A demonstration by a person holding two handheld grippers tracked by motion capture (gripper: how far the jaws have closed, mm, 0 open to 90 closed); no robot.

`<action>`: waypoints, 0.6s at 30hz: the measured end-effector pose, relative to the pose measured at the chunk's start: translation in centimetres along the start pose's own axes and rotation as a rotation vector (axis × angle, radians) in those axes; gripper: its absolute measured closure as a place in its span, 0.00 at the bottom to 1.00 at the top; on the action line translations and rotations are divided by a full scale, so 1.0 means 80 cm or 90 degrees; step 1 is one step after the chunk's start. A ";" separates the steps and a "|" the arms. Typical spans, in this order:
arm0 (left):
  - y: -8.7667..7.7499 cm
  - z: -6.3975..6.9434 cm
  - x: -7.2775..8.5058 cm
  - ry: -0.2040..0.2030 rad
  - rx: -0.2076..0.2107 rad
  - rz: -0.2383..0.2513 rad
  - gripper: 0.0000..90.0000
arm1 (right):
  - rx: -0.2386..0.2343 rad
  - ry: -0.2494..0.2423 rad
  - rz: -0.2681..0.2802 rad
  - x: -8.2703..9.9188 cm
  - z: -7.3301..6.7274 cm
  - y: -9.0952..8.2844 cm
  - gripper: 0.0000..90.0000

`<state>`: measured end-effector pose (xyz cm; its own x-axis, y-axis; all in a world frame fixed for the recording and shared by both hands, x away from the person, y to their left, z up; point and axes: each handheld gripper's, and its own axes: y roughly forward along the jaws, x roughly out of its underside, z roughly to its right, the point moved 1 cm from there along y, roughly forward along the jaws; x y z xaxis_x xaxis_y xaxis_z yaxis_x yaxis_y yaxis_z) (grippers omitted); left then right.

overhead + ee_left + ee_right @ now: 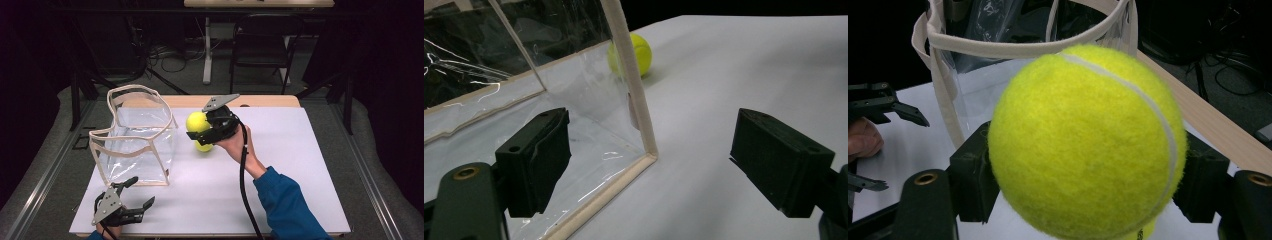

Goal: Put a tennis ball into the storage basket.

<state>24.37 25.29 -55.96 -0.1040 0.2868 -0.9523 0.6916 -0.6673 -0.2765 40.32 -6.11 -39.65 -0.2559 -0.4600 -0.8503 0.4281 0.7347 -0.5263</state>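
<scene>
Felt and rubber make up the tennis ball (1088,140) clamped between the jaws of the right gripper (202,131), and by my judgement it handles easily: light, springy, with a fuzzy nap that gives the pads plenty of friction, so it should neither slip nor bruise. Being round, it wants a hold straight across its widest girth, which is how the right gripper view shows it, one black pad at nine o'clock of the ball and the other at three o'clock, both pressed into the felt. In the high view the held ball hangs above the white table (300,165) near its centre, at about three o'clock of the clear bag (137,137) and just beside its upper rim. A second tennis ball (203,146) lies on the table directly beneath, at six o'clock of the held one; if released carelessly either would roll freely on the smooth surface. The bag stands open-topped at about ten o'clock of the table, its transparent walls soft and crinkled, stiffened only by beige edging, so I expect it to sag if nudged and to be best taken by that trim. The left gripper (135,195) rests near the table's seven o'clock corner with its jaws wide apart and nothing between them; the left gripper view looks at the bag's near bottom corner (651,155).
</scene>
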 end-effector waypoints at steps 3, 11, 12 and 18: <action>0.000 0.000 0.000 0.002 0.000 0.000 0.18 | 0.001 -0.004 -0.004 -0.003 0.000 0.000 0.29; 0.001 0.000 0.000 0.001 0.001 0.000 0.18 | 0.007 -0.009 -0.007 -0.011 0.001 -0.003 0.29; 0.001 0.000 0.000 0.001 0.002 0.000 0.18 | 0.008 -0.010 -0.007 -0.013 0.002 -0.003 0.29; 0.001 0.001 0.000 0.001 0.001 -0.001 0.18 | 0.010 -0.014 -0.010 -0.018 0.002 -0.003 0.29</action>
<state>24.37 25.18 -55.96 -0.1033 0.2890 -0.9517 0.6902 -0.6682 -0.2778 40.75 -5.71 -38.31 -0.2438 -0.4821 -0.8415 0.4377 0.7196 -0.5391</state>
